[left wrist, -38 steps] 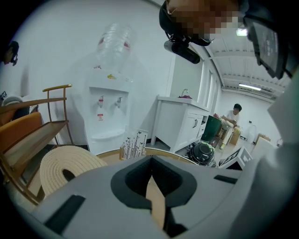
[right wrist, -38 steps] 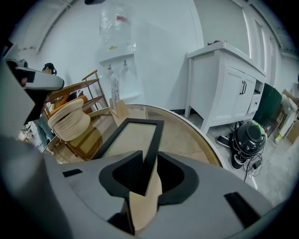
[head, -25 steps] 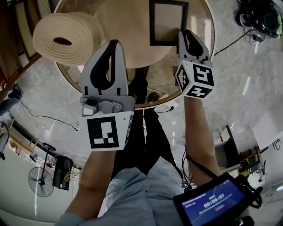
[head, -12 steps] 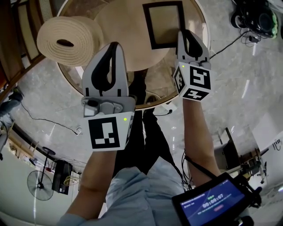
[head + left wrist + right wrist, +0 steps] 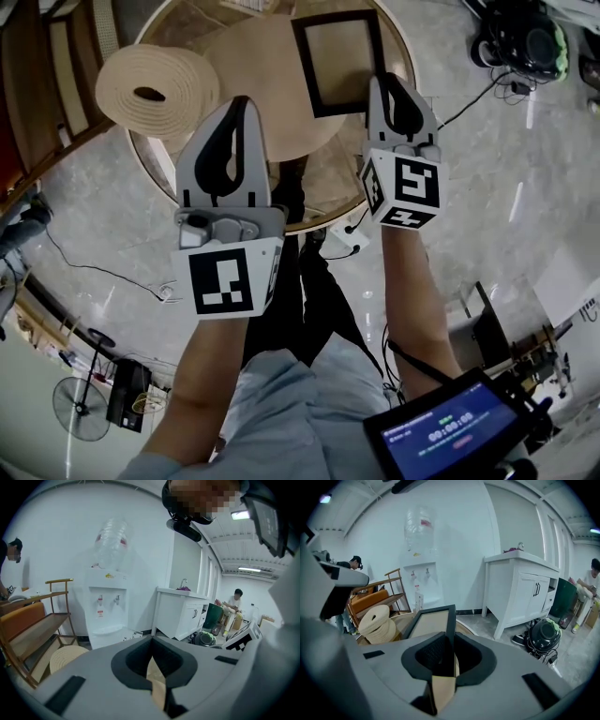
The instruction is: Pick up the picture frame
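The right gripper had its fingers closed on the near right corner of the black rectangular picture frame, which lay toward the far right edge of the round glass tabletop. The left gripper hovered over the near edge, fingers together on nothing, beside a coiled straw mat.

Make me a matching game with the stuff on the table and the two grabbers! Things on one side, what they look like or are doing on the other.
Things:
1. picture frame
2. woven roll
3. left gripper
4. right gripper

Descriptions:
A. shut, holding nothing
B. black border
C. shut on the frame's edge
D. straw-coloured, with a hole in the middle

Pairs: 1-B, 2-D, 3-A, 4-C
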